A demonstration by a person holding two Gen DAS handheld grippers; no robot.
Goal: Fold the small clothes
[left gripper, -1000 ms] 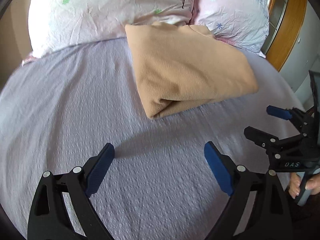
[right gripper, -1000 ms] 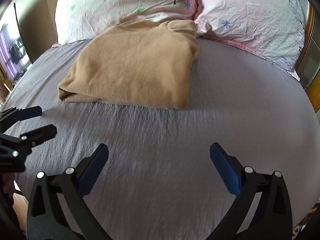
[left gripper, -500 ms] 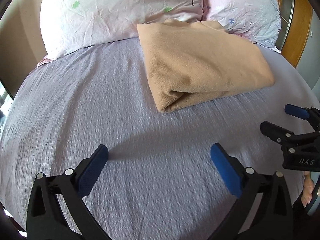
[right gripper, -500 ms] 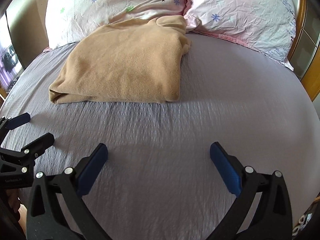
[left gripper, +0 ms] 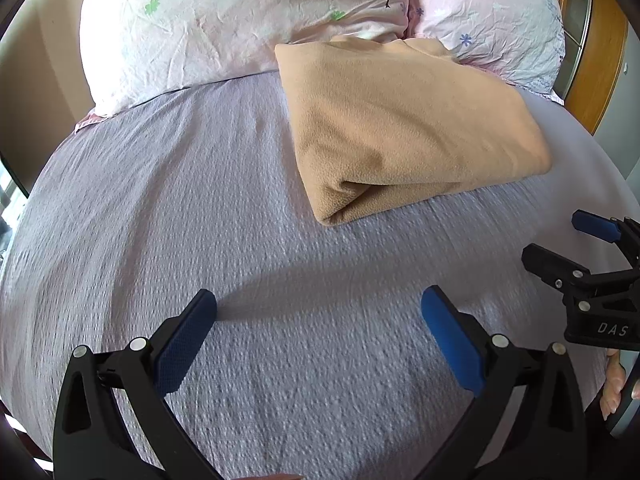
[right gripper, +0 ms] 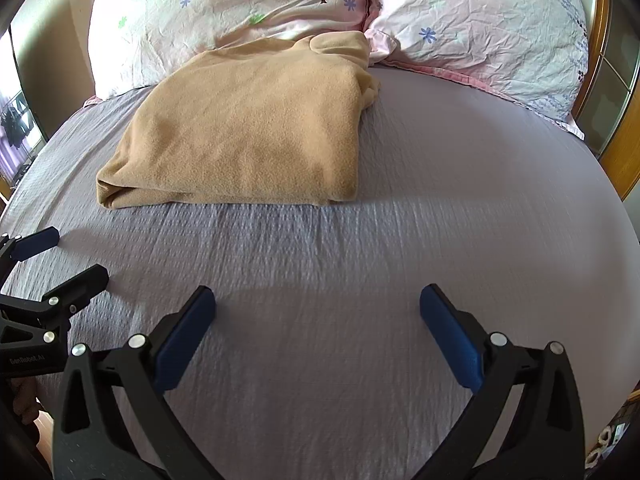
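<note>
- Two grippers hang over the lilac bedsheet (left gripper: 160, 208), both spread wide with nothing between their blue pads; neither touches the cloth.
- Seen in its own camera, the left gripper (left gripper: 319, 318) is above bare sheet, well short of the folded tan garment (left gripper: 408, 120). In the right wrist view it shows at the lower left edge (right gripper: 60, 256), also spread apart and empty.
- Likewise the right gripper (right gripper: 317, 314) hovers above plain sheet, with the tan garment (right gripper: 248, 132) ahead and to its left. In the left wrist view it shows at the right edge (left gripper: 560, 240), with a few of the person's fingers (left gripper: 612, 380) visible just below it.
- That garment lies flat in a folded stack near the head of the bed, its far end resting against the floral pillow (left gripper: 224, 24) on the left and just beside the second pillow (left gripper: 500, 12). A rolled fold shows at its near corner in the left wrist view.
- Compared with a second ago, the garment keeps the same folded shape and the same place against the pillows.
- Both cameras' framing has shifted: in the left wrist view the garment now sits further right and a bit lower, and in the right wrist view more of the right-hand pillow (right gripper: 492, 28) is in frame.
- Each gripper's spread looks the same as it did a second ago.
- Wooden framing (left gripper: 600, 60) edges the bed at the right.
</note>
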